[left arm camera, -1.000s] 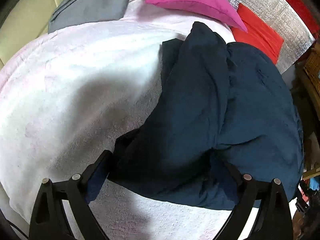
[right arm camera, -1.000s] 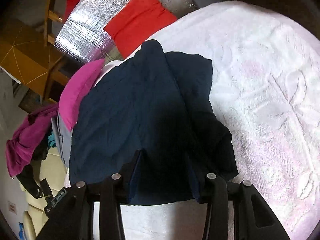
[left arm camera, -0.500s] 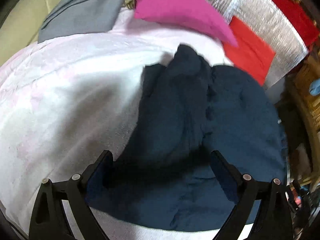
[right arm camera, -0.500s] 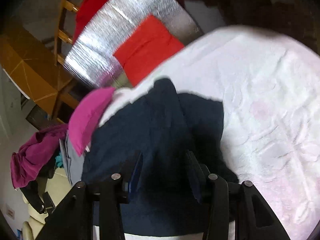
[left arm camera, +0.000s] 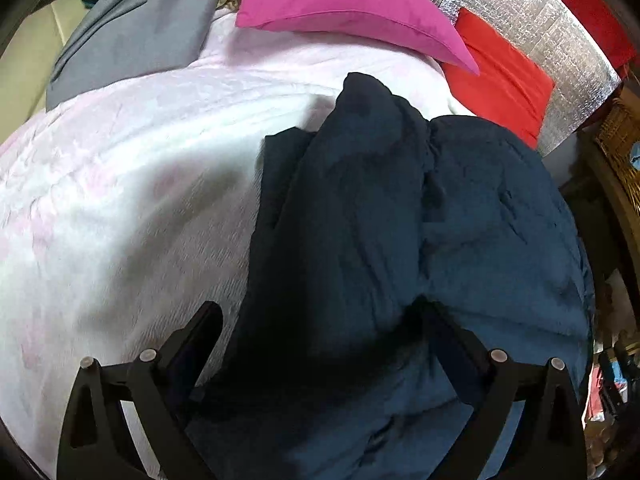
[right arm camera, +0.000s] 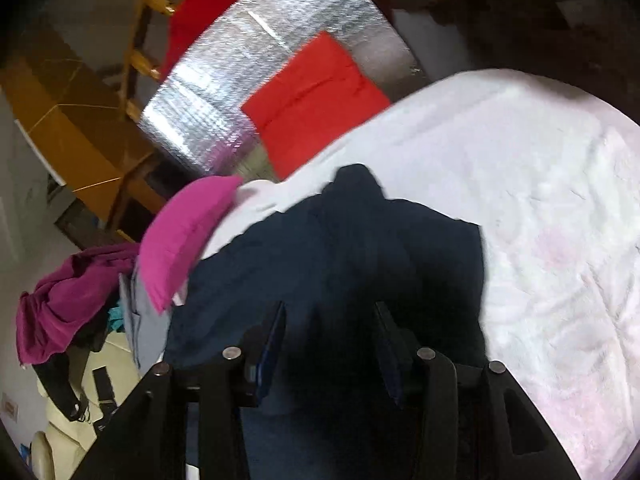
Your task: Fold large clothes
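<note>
A large dark navy garment (left arm camera: pixel 400 240) lies bunched and partly folded on a pale pink-white blanket (left arm camera: pixel 120 200). In the left wrist view my left gripper (left arm camera: pixel 320 316) stands open, its two black fingers wide apart over the garment's near edge. In the right wrist view the same navy garment (right arm camera: pixel 360 248) fills the centre, and my right gripper (right arm camera: pixel 330 316) is open above it, fingers (right arm camera: pixel 272 336) apart with dark cloth showing between them. I cannot tell whether either gripper touches the cloth.
A magenta pillow (left arm camera: pixel 352 4) and a grey garment (left arm camera: pixel 140 28) lie at the blanket's far end. A red cloth (left arm camera: pixel 500 72) rests on a silver foil panel (left arm camera: pixel 540 12). A magenta cloth heap (right arm camera: pixel 64 296) lies off the bed, beside wooden furniture (right arm camera: pixel 72 128).
Both grippers have drawn back and tilted up over the garment; more of the room shows in the right view. The garment's folded flap sits more upright in the left view. Both grippers stay open.
</note>
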`<state>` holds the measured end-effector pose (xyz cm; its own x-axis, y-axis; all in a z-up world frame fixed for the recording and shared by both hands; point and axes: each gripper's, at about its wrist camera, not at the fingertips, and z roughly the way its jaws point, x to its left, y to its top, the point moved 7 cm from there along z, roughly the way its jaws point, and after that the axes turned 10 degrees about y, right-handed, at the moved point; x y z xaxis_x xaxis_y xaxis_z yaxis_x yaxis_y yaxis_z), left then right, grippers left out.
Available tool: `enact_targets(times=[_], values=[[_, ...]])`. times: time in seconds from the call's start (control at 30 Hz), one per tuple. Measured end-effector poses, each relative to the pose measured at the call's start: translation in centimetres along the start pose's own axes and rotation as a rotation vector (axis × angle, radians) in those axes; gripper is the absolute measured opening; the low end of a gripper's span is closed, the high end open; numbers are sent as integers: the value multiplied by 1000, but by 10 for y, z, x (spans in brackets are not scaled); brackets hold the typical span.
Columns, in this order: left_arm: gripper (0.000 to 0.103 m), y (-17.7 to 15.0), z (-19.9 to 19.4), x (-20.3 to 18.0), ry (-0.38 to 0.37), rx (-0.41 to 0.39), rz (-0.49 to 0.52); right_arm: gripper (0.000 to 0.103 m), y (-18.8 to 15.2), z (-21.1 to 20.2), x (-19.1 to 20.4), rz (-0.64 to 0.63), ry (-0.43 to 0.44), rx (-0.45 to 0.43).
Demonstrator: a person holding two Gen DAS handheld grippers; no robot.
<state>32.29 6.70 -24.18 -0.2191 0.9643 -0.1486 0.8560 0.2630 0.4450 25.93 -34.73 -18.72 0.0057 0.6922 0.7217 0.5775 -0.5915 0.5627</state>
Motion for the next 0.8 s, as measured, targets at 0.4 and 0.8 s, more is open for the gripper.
enact_targets(times=[0.4, 0.8], values=[[102, 13, 11, -26, 126, -97, 124, 49, -1, 55, -12, -26, -110, 139], [101, 9, -73, -46, 211, -411, 241, 50, 1, 11, 24, -104, -112, 69]])
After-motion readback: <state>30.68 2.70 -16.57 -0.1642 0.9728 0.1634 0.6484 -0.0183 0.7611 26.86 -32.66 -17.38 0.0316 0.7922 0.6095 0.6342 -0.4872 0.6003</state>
